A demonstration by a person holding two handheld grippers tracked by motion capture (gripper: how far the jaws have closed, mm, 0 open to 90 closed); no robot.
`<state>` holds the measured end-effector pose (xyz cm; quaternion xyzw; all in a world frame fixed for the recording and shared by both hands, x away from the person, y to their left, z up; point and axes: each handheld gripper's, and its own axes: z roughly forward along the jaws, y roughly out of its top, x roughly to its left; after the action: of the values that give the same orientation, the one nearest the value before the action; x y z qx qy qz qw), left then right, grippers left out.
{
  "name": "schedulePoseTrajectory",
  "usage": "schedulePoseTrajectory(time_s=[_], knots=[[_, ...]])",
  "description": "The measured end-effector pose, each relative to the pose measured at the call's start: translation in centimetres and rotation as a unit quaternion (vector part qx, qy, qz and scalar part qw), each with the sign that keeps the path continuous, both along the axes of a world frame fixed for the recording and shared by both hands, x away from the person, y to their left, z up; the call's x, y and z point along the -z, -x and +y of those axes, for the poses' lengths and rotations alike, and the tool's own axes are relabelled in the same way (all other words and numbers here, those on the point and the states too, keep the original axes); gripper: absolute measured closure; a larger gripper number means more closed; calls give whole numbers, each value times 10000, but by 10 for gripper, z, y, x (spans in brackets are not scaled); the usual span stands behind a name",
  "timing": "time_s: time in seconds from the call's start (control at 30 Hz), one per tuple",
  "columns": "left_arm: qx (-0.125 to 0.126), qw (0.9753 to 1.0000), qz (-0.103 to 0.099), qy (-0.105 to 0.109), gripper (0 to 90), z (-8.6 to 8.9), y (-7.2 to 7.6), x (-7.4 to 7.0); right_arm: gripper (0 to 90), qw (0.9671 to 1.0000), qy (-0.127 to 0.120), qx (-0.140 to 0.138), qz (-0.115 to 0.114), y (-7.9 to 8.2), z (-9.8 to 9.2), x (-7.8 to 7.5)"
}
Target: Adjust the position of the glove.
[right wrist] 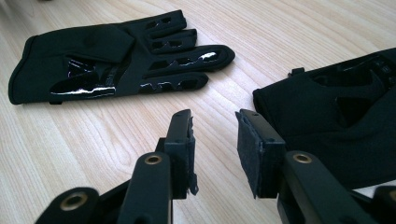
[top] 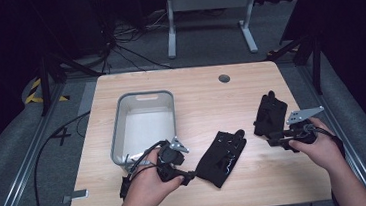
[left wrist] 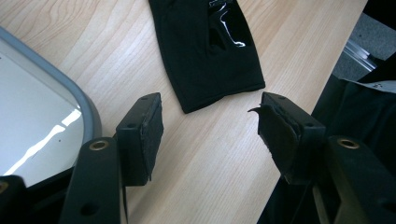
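Observation:
Two black gloves lie on the wooden table [top: 196, 102]. One glove [top: 222, 157] [left wrist: 205, 46] [right wrist: 112, 58] lies flat near the front middle, its cuff towards the table's front edge. My left gripper [top: 190, 176] [left wrist: 210, 123] is open just short of that cuff, nothing between its jaws. The other glove [top: 269, 113] [right wrist: 341, 116] lies crumpled at the right. My right gripper [top: 273, 139] [right wrist: 215, 135] sits open beside its near edge, apart from it, jaws a narrow gap apart and holding nothing.
A grey plastic bin [top: 145, 124] [left wrist: 70, 88] stands empty on the left half of the table, close to my left hand. A round cable hole [top: 224, 78] sits near the far edge. A white table frame [top: 208, 15] stands on the floor behind.

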<state>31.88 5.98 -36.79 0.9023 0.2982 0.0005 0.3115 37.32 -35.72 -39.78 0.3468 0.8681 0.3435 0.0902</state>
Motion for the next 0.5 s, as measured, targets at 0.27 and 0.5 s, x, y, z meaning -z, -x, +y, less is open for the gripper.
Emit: schedulePoseTrajectory(time_s=[0.27,0.5], knots=[[169,9998,-20,90,410,-5,2,1,668,9999,-115,-69,-9,0,3,-1],[318,9982,-51,510,506,-7,8,-1,675,9997,-112,-192,-29,-2,14,-1]])
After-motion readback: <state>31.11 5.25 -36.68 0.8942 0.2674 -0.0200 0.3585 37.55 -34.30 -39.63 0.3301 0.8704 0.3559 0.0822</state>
